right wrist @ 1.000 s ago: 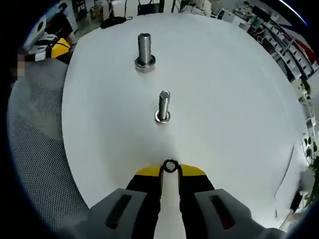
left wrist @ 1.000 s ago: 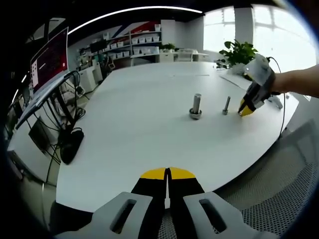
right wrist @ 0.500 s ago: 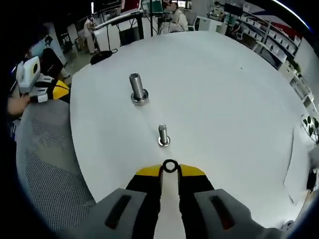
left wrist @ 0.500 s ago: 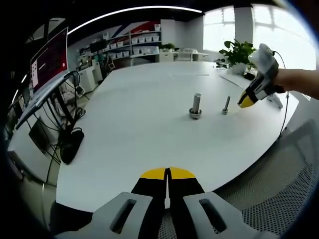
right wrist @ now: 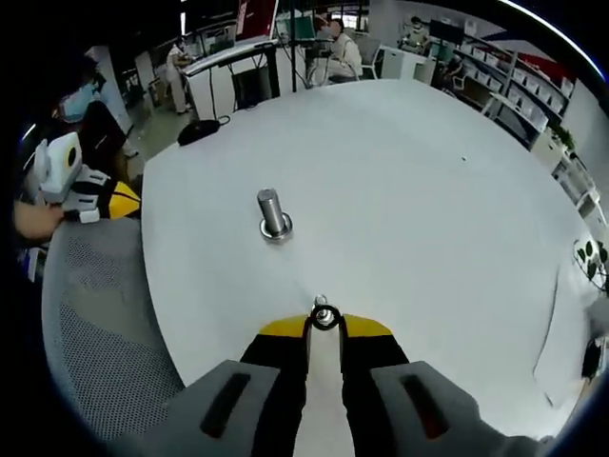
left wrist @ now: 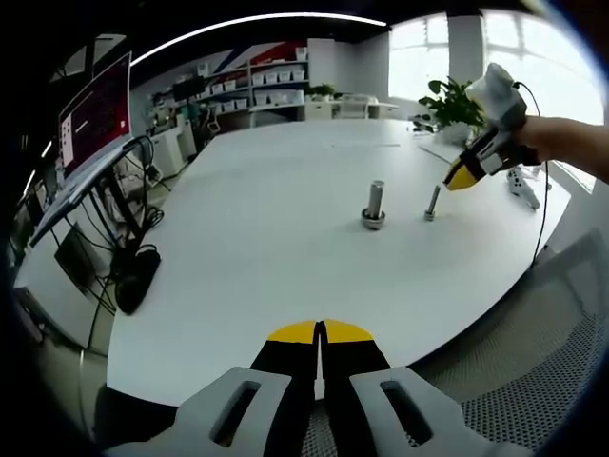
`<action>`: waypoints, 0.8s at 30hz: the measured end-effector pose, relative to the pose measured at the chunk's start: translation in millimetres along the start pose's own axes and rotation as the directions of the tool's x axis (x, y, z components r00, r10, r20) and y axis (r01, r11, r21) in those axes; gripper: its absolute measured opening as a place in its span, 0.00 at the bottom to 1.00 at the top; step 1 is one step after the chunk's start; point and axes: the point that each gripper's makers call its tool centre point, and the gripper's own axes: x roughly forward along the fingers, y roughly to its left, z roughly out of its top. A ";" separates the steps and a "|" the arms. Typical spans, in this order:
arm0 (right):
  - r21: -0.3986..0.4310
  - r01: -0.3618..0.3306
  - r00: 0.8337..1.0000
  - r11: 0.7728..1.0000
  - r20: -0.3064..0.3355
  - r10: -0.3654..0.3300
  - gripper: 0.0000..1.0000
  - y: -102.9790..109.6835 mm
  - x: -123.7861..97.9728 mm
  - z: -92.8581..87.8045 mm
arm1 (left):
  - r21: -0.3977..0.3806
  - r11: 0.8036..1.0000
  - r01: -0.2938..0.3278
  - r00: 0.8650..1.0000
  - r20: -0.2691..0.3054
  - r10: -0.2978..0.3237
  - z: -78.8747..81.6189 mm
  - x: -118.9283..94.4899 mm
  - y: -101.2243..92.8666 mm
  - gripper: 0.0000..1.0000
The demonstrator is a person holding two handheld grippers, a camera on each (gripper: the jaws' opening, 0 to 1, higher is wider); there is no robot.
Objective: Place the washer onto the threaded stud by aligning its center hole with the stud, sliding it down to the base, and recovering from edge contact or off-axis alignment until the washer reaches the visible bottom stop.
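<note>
A small metal washer (right wrist: pixel 336 319) is pinched between the yellow tips of my right gripper (right wrist: pixel 325 326), which is shut on it. The top of the thin threaded stud (right wrist: pixel 321 303) peeks out just beyond the washer. In the left gripper view that thin stud (left wrist: pixel 433 202) stands upright on the white table (left wrist: pixel 266 238), and the right gripper (left wrist: pixel 461 175) hovers above it and slightly to its right, held by a hand. My left gripper (left wrist: pixel 322 329) is shut on nothing, off the table's near edge.
A thicker stud with a wide base (right wrist: pixel 274 213) stands beside the thin one. A grey mesh chair (right wrist: pixel 95 333) sits at the table edge. Beyond the table are a monitor (left wrist: pixel 93 114), cables (left wrist: pixel 133 276) and a plant (left wrist: pixel 457 100). Paper (left wrist: pixel 447 152) lies nearby.
The right gripper has risen and moved over the thin stud with the washer, so the stud now sits almost under the washer. The left gripper has not moved.
</note>
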 end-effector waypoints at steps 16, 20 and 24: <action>0.013 -0.029 1.000 1.000 -0.011 0.029 0.14 1.3 10.7 5.1 | -0.003 1.000 -0.002 1.000 0.004 0.002 0.8 -0.1 0.4 0.00; -0.001 -0.031 0.999 1.000 -0.026 0.031 0.14 1.2 12.8 3.3 | -0.004 1.000 -0.002 1.000 0.004 0.002 0.6 -0.2 0.6 0.00; -0.005 -0.035 0.999 0.999 -0.038 0.035 0.14 1.9 14.9 1.8 | -0.005 1.000 -0.002 1.000 0.004 0.002 0.6 -0.2 0.6 0.00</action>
